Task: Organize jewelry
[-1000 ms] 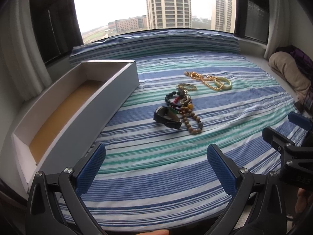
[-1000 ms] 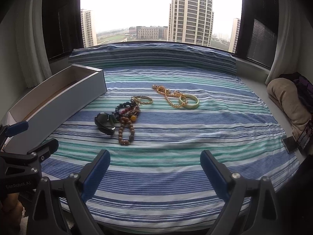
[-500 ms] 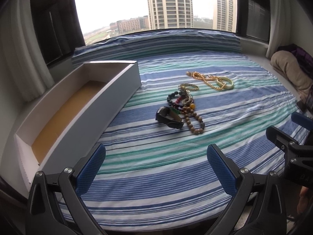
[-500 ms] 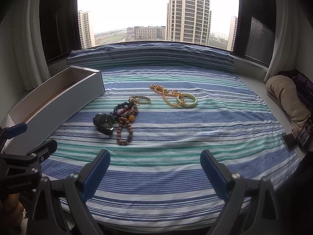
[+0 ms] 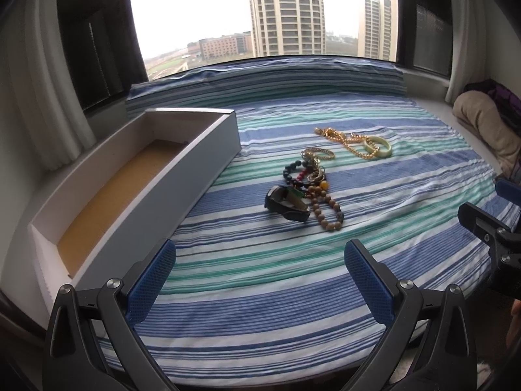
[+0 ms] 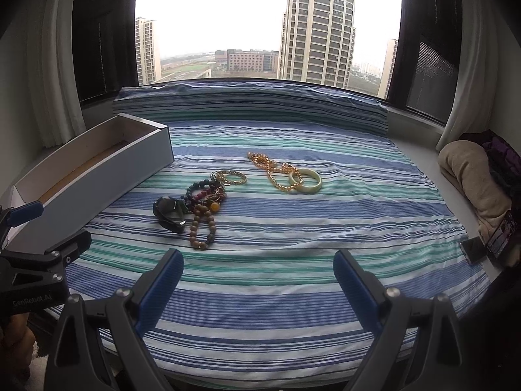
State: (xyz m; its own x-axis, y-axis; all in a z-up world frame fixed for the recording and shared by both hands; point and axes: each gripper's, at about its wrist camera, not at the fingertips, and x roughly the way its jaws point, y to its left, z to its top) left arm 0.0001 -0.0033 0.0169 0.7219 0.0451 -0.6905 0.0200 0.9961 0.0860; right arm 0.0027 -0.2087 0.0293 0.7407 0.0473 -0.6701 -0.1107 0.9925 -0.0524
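Jewelry lies in a loose pile on the striped bedsheet (image 5: 260, 260): a black watch (image 5: 286, 207), a wooden bead bracelet (image 5: 327, 213), dark and coloured bead bracelets (image 5: 298, 172), a gold chain bracelet (image 5: 317, 154), a gold necklace (image 5: 350, 143) and a pale jade bangle (image 5: 377, 146). The same pile shows in the right wrist view: watch (image 6: 167, 215), wooden beads (image 6: 202, 228), bangle (image 6: 306, 181). A long white box (image 5: 130, 189) with a brown floor lies open at the left. My left gripper (image 5: 260, 280) and right gripper (image 6: 257, 280) are both open and empty, well short of the pile.
A striped bolster (image 5: 267, 81) runs along the window at the back. A beige blanket (image 6: 472, 176) and a dark phone (image 6: 472, 249) lie at the right edge. Curtains hang on both sides. The other gripper shows at each view's side edge.
Both grippers have moved slightly forward toward the jewelry pile and box. Nothing on the bed has moved; both stay open.
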